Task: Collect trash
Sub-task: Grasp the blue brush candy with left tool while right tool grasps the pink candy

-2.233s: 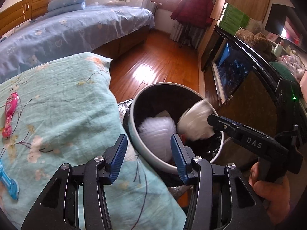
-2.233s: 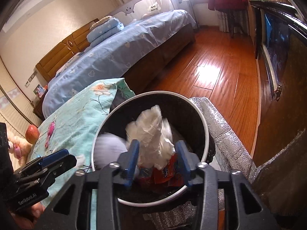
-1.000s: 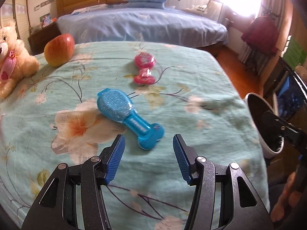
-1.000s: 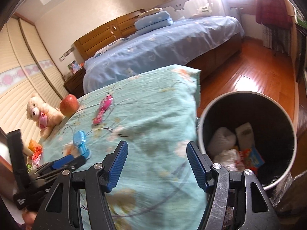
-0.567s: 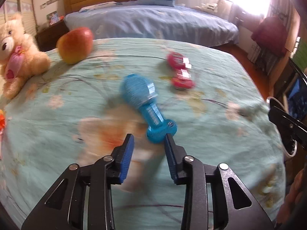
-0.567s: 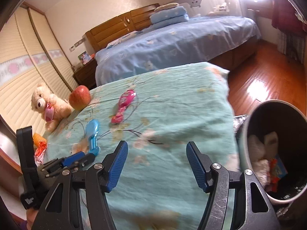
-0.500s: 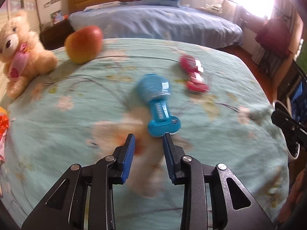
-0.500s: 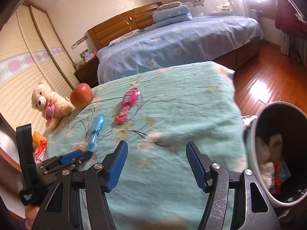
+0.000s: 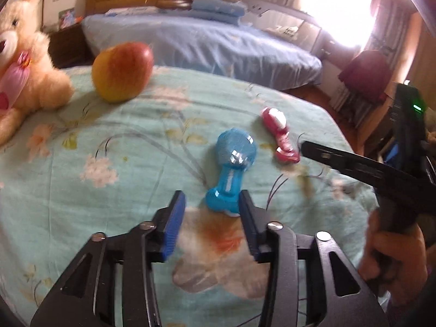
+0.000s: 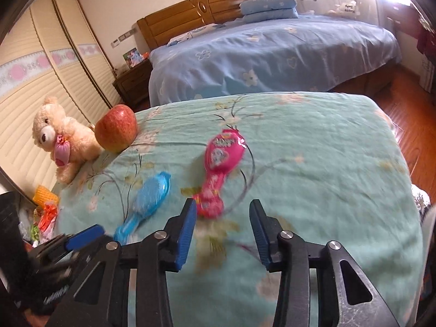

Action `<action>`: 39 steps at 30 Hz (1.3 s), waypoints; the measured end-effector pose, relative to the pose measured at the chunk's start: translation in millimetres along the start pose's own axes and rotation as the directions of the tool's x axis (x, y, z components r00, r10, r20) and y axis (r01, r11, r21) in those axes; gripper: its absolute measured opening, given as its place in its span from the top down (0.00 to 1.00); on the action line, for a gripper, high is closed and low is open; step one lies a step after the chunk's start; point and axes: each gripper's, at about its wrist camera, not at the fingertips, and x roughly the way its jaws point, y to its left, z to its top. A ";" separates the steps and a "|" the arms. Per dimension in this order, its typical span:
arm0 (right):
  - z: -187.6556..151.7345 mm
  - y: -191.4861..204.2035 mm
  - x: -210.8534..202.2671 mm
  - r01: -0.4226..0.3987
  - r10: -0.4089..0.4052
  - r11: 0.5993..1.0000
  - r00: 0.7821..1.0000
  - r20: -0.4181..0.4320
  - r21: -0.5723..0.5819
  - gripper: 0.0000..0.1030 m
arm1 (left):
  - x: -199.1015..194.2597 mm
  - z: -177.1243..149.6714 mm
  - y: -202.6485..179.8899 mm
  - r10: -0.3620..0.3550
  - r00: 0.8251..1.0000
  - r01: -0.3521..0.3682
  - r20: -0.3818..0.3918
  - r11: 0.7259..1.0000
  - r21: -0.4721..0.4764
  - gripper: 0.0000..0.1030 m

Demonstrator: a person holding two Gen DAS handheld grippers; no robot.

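On the quilt [image 9: 81,125], the blue brush [image 9: 231,169] lies near, handle end toward the left gripper [image 9: 211,218], whose opening jaws hold nothing. Right of it, the pink brush [image 10: 218,174] points likewise at the empty, closing right gripper [image 10: 222,234]. Both look light, stiff, slick plastic; grip the narrow handles.

Left gripper [image 9: 212,204] tilted downward, jaws opening, nothing pressed between the pads, right gripper [image 10: 223,212] tilted downward, jaws closing, nothing clamped, right hand [image 9: 392,250] seen wrapped around its handle
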 end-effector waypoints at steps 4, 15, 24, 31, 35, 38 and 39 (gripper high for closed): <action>8.2 5.6 19.0 0.007 -0.008 1.000 1.000 -0.028 -0.017 0.62 | 10.0 6.2 -6.3 -0.030 0.999 0.031 -0.026 0.999 0.040 0.59; 5.8 8.3 25.8 0.047 -0.050 0.996 0.998 -0.042 -0.082 0.81 | 30.1 7.3 -30.2 0.090 0.993 -0.079 -0.071 0.986 0.146 0.66; -20.4 -1.5 -14.8 -0.009 0.008 0.999 0.999 -0.033 -0.045 0.95 | 14.4 -5.6 -37.9 0.058 0.997 -0.051 -0.060 0.992 0.119 0.66; -33.1 -8.6 -32.0 -0.024 0.024 1.000 1.000 -0.020 -0.012 0.89 | 1.7 -17.1 -37.3 0.046 0.997 -0.042 -0.058 0.997 0.063 0.66; -30.5 -8.2 -16.8 0.013 -0.013 1.000 0.999 -0.035 -0.004 0.61 | -1.4 -21.0 -29.8 0.052 0.997 -0.051 -0.058 0.998 0.022 0.66; -25.2 0.4 -8.0 0.062 -0.064 0.997 0.997 -0.032 -0.038 0.59 | -3.1 -22.8 -26.9 0.053 0.997 -0.053 -0.056 0.999 0.011 0.66; -24.6 1.8 -6.1 0.071 -0.073 0.997 0.997 -0.031 -0.044 0.58 | -3.7 -23.1 -26.4 0.053 0.997 -0.053 -0.055 0.999 0.008 0.66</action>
